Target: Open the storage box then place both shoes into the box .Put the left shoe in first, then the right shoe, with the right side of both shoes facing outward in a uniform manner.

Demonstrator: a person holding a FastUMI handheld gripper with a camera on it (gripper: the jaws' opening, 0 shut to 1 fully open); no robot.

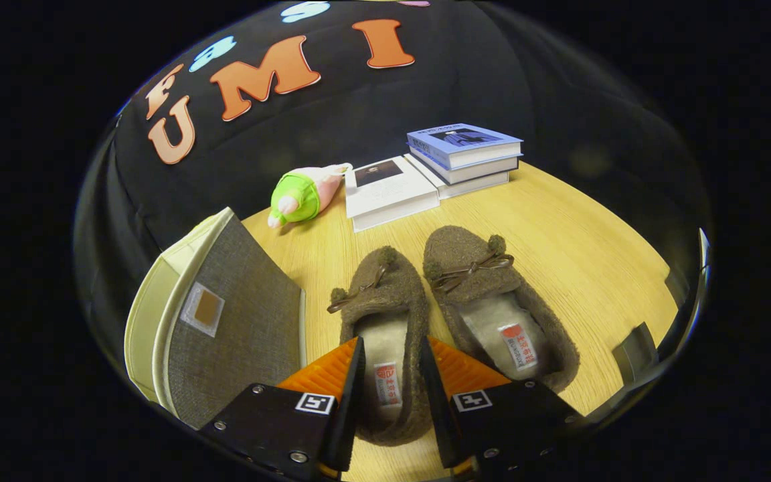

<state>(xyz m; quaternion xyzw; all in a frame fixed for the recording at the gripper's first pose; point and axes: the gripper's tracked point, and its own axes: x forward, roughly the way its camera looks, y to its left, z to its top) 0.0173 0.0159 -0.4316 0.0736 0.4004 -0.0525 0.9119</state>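
Nearest the lens, the jaws are standing apart, straddling the heel end of the left shoe without visibly pressing on it; whether they are touching its fuzzy collar is hard to tell.

Spreading beneath everything is the wooden bench. On it, just left of the jaws, the storage box is sitting with its grey fabric face turned toward the shoes and a small tag on that face; it is looking closed, so the opening step appears not yet done. Beyond it, the two slippers are lying side by side, toes pointing away, the right shoe just beside the left one. Farther off, a stack of books and a single white book are resting near the wall, with a green and pink plush toy lying beside them.

Risks from here, as I judge them: closing on the left shoe before the box is opened would break the order. The soft collar could also be giving way under the jaws, letting the shoe droop or twist so its right side ends up facing inward.
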